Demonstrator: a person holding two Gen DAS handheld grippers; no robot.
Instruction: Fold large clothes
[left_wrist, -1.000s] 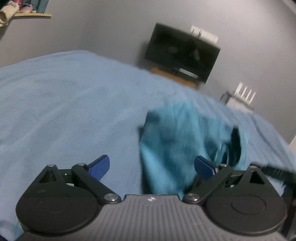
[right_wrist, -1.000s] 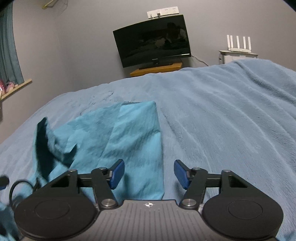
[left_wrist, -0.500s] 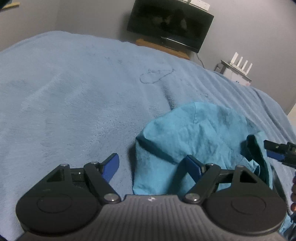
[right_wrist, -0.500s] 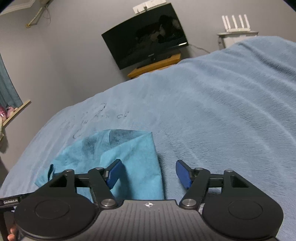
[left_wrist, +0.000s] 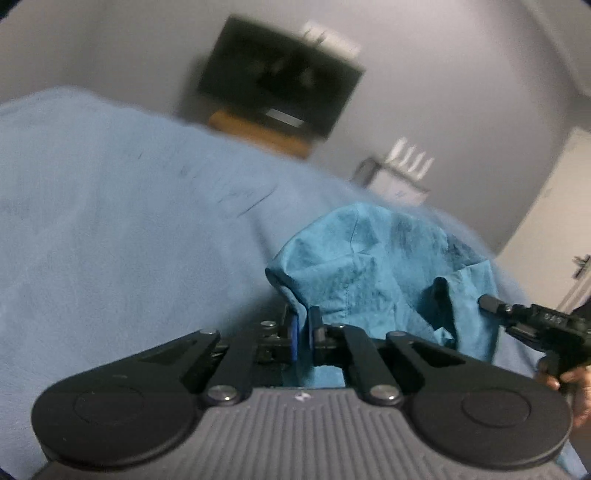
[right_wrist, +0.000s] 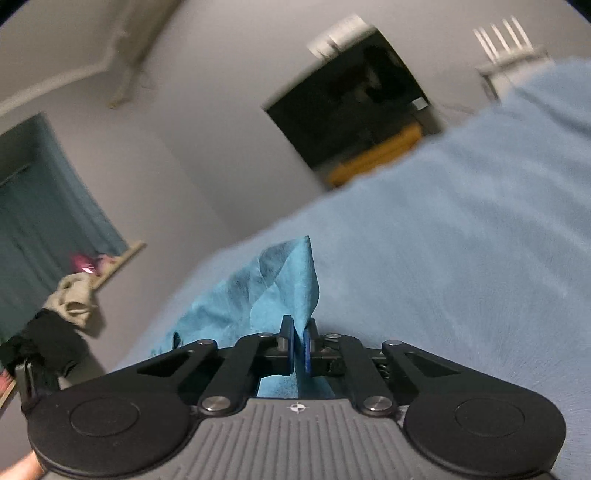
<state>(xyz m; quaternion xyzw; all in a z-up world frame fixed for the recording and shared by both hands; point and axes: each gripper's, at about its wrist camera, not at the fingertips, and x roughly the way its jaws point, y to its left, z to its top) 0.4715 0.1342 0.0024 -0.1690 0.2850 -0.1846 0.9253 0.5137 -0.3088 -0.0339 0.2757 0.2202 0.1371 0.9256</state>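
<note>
The teal garment (left_wrist: 373, 273) lies bunched on the bed (left_wrist: 110, 229), covered by a light blue blanket, and both grippers have a hold of it. The left gripper (left_wrist: 303, 334) has just closed, and its blue pads are clamped on a fold at the garment's near left edge, the cloth rising in a rumpled hump just beyond the fingertips and off to the right. The right gripper (right_wrist: 298, 345) has likewise just closed, and it pinches the cloth between its pads, with a pointed flap of the garment (right_wrist: 280, 291) standing up directly in front of it and the rest trailing down to the left. In the left wrist view the right gripper (left_wrist: 491, 303) reaches in from the right edge, touching the garment's far side, with part of a hand (left_wrist: 576, 384) behind it. Past the bed stands a dark television (left_wrist: 280, 77) on an orange-brown stand (left_wrist: 258, 134) against the grey wall, with a white router (left_wrist: 410, 155) to its right. In the right wrist view a blue-green curtain (right_wrist: 40, 206) hangs on the left beside a ledge (right_wrist: 122, 258) bearing small things, too blurred to make out. The blanket around the garment is bare.
</note>
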